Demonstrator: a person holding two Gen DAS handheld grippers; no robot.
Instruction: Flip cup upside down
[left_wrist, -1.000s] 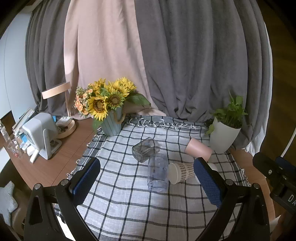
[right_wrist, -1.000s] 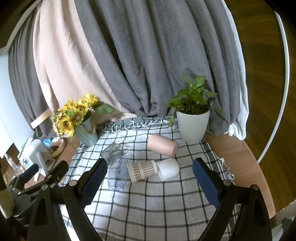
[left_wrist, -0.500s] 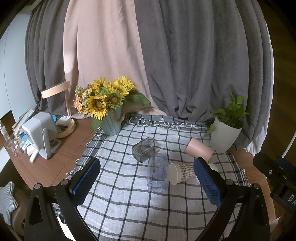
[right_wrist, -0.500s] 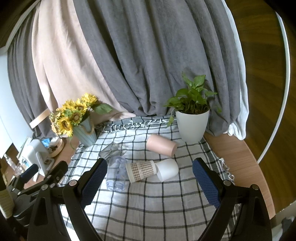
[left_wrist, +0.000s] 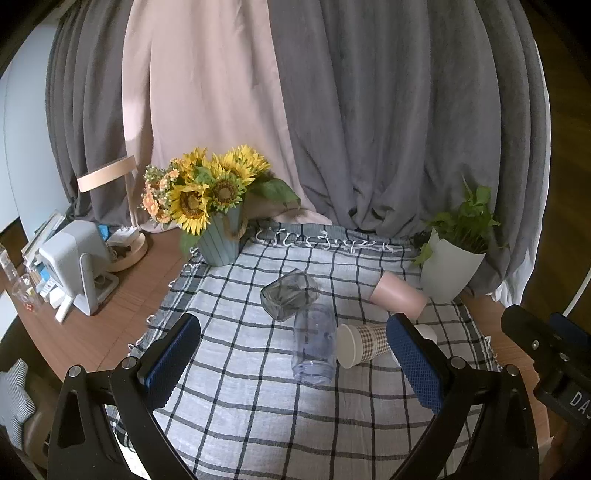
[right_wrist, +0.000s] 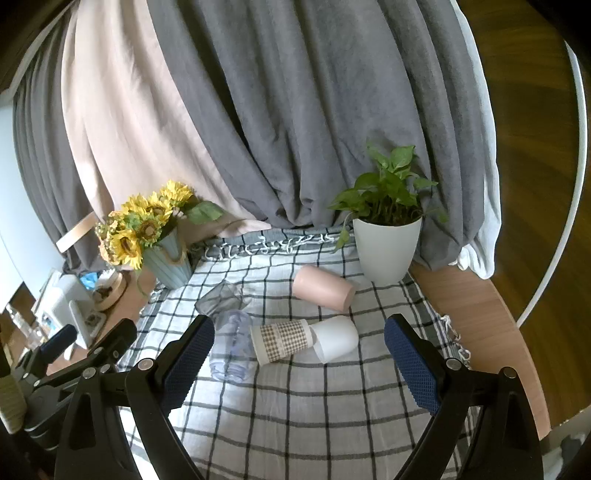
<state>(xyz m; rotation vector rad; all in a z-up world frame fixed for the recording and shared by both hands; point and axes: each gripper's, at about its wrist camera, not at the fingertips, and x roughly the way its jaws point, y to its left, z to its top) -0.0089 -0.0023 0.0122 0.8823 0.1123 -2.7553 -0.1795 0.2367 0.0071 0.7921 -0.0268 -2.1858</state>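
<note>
Several cups lie on their sides on the checked cloth: a clear bluish tumbler, a dark glass cup, a checkered paper cup, a white cup and a pink cup. My left gripper is open and empty, above the cloth in front of the tumbler. My right gripper is open and empty, in front of the paper and white cups.
A sunflower vase stands at the back left of the cloth. A white plant pot stands at the back right. A white device and clutter sit on the wooden table to the left. Curtains hang behind.
Both grippers have drifted very slightly; the scene has shifted a little in both views. The cups have not moved.
</note>
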